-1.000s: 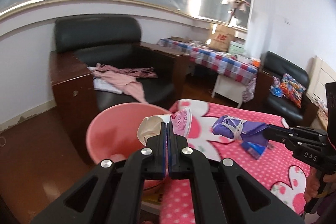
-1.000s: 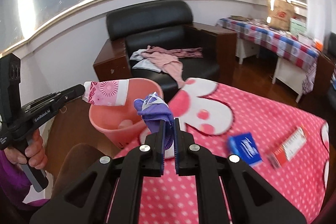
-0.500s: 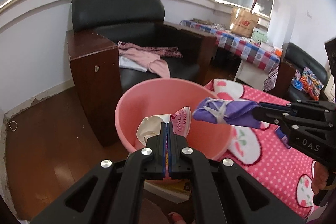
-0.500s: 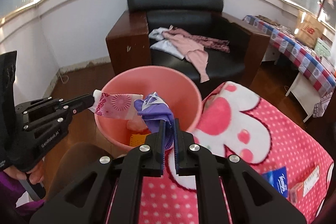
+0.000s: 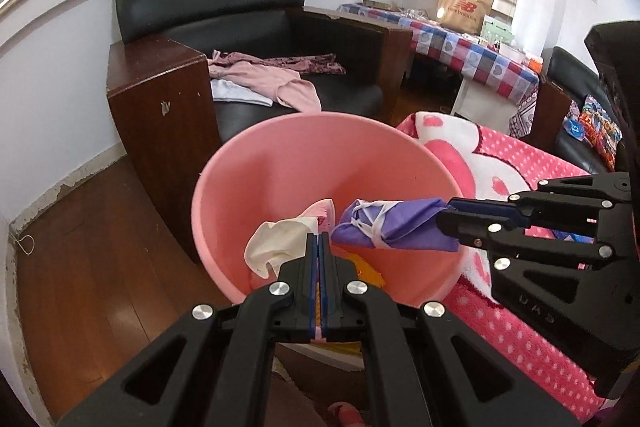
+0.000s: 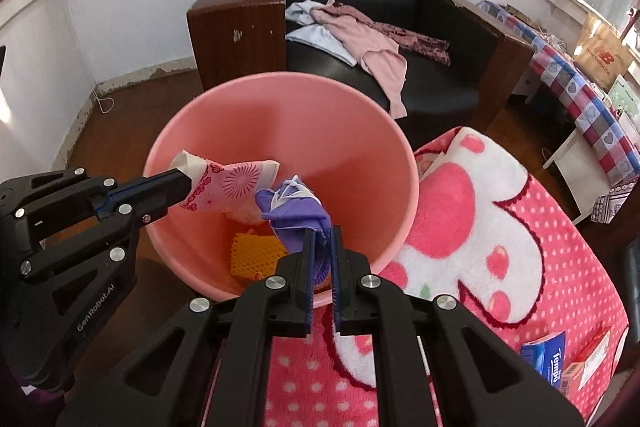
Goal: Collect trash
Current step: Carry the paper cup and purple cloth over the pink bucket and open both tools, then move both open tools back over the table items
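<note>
A pink plastic bin point(image 5: 280, 163) point(image 6: 340, 131) stands on the floor beside the bed. My left gripper point(image 5: 319, 241) point(image 6: 176, 183) is shut on a pink-and-white patterned wrapper point(image 5: 280, 243) point(image 6: 228, 183) and holds it over the bin's mouth. My right gripper point(image 6: 321, 233) point(image 5: 444, 217) is shut on a purple face mask with white straps point(image 6: 294, 211) point(image 5: 392, 223), also over the bin. An orange mesh piece point(image 6: 252, 251) lies at the bin's bottom.
A pink dotted blanket point(image 6: 500, 219) covers the bed on the right, with a blue tissue pack point(image 6: 546, 357) and a red-white box point(image 6: 588, 363) on it. A black armchair point(image 5: 224, 15) with clothes and a wooden side panel point(image 5: 160, 107) stands behind the bin.
Both grippers have moved from above the blanket to over the bin's mouth, carrying the wrapper and the mask. Both stay shut.
</note>
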`<state>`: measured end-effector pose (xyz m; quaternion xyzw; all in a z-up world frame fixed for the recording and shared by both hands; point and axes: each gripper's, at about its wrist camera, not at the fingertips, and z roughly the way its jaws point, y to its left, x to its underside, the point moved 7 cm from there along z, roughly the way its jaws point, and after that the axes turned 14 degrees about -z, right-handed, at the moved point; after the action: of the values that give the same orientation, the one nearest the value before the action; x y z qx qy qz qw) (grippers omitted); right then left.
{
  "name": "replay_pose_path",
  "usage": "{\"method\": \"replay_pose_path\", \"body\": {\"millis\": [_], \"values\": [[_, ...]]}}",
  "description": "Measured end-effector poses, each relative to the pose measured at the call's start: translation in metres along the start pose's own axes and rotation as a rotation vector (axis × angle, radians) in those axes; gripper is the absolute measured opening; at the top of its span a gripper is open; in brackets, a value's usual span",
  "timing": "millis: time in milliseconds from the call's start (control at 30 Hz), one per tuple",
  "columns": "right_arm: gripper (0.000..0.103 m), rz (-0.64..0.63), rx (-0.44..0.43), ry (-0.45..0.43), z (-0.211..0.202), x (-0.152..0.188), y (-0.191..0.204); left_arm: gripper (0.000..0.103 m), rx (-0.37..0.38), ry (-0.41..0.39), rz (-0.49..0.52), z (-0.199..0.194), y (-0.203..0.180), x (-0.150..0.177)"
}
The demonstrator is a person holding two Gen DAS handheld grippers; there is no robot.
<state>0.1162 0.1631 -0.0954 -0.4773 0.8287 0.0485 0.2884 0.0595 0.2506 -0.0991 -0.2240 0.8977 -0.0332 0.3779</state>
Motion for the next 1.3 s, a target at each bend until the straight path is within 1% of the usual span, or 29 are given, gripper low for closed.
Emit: {"method": "replay_pose_path", "body": {"millis": [267, 333, 500, 667, 767, 800, 833, 900, 1167, 1200, 1233, 1300], "values": [[0.007, 0.001, 0.014, 0.031, 0.012, -0.002, -0.002, 0.000, -0.017, 0.023, 0.007, 0.013, -0.005, -0.002], [0.008, 0.006, 0.010, 0.036, 0.013, -0.001, -0.002, 0.001, -0.029, 0.027, 0.003, 0.015, -0.004, -0.003], [0.009, 0.030, -0.008, 0.054, 0.018, 0.002, -0.005, 0.001, -0.029, 0.035, -0.012, 0.018, -0.001, -0.005], [0.009, 0.047, -0.018, 0.040, 0.016, 0.001, -0.007, 0.002, -0.030, 0.029, -0.022, 0.015, 0.000, -0.006], [0.009, 0.058, -0.024, 0.022, 0.011, 0.001, -0.009, 0.009, -0.031, 0.021, -0.027, 0.012, 0.001, -0.007], [0.009, 0.061, -0.026, 0.016, 0.010, 0.001, -0.009, 0.016, -0.030, 0.018, -0.032, 0.010, 0.001, -0.007], [0.009, 0.068, -0.028, 0.007, 0.007, 0.001, -0.010, 0.027, -0.027, 0.015, -0.036, 0.009, 0.002, -0.008], [0.009, 0.081, -0.039, -0.011, 0.002, 0.002, -0.012, 0.036, -0.021, 0.002, -0.042, 0.004, 0.002, -0.009], [0.009, 0.123, -0.050, -0.055, -0.020, 0.014, -0.018, 0.042, 0.026, -0.036, -0.034, -0.018, -0.012, -0.010], [0.012, 0.131, -0.052, -0.064, -0.025, 0.017, -0.019, 0.043, 0.035, -0.039, -0.035, -0.020, -0.014, -0.010], [0.024, 0.136, -0.053, -0.070, -0.029, 0.019, -0.020, 0.044, 0.048, -0.042, -0.037, -0.024, -0.016, -0.010], [0.036, 0.154, -0.050, -0.092, -0.037, 0.026, -0.022, 0.044, 0.070, -0.046, -0.040, -0.030, -0.022, -0.009]]}}
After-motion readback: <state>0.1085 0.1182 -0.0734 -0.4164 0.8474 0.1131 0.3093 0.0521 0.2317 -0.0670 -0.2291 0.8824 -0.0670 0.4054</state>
